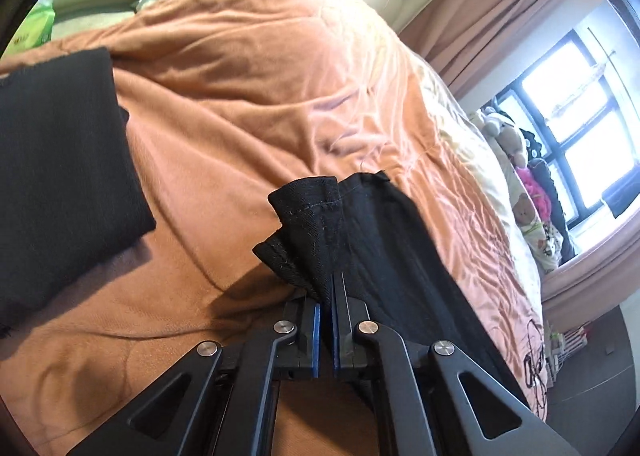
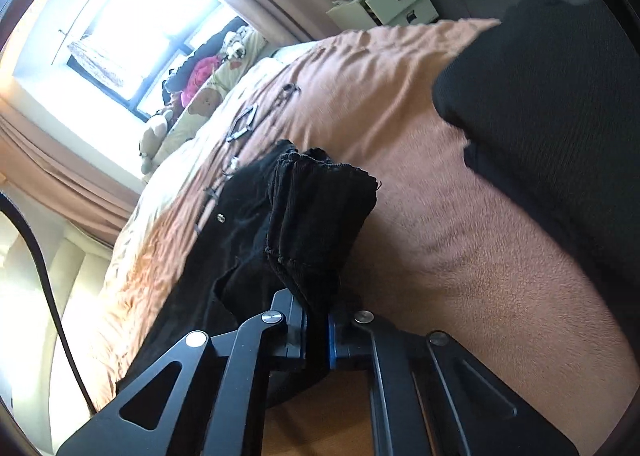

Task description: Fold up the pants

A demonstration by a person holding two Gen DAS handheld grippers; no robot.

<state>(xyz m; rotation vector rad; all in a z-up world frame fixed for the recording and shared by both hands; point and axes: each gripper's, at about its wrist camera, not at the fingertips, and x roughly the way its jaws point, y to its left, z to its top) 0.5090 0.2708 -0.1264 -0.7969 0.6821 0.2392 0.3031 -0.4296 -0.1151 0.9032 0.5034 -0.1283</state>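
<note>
1. Left wrist view: bedroom, with a bed (image 1: 248,88) under a rumpled orange-brown blanket (image 1: 224,144), pink curtains (image 1: 492,12) and a bright window (image 1: 576,124) at right.
2. Soft toys (image 1: 516,176) lined along the far edge of the bed below the window.
3. Left tongs (image 1: 326,296) pressed together, pinching a bunched hem of the black pants (image 1: 360,232); cloth fanned out above the tips and trailing down to the right over the blanket.
4. Another black piece of cloth (image 1: 60,176) lying flat on the blanket at far left; cannot tell whether part of the same pants.
5. Right wrist view: same bed (image 2: 400,160), window (image 2: 132,24) at upper left, small white drawer unit (image 2: 388,0) with cables at top.
6. Right tongs (image 2: 318,320) pressed together, pinching a thick fold of the black pants (image 2: 316,216); a metal button visible on the cloth to the left.
7. Rest of the pants draped leftward and down over the blanket edge.
8. Dark cloth (image 2: 552,104) at upper right on the blanket.
</note>
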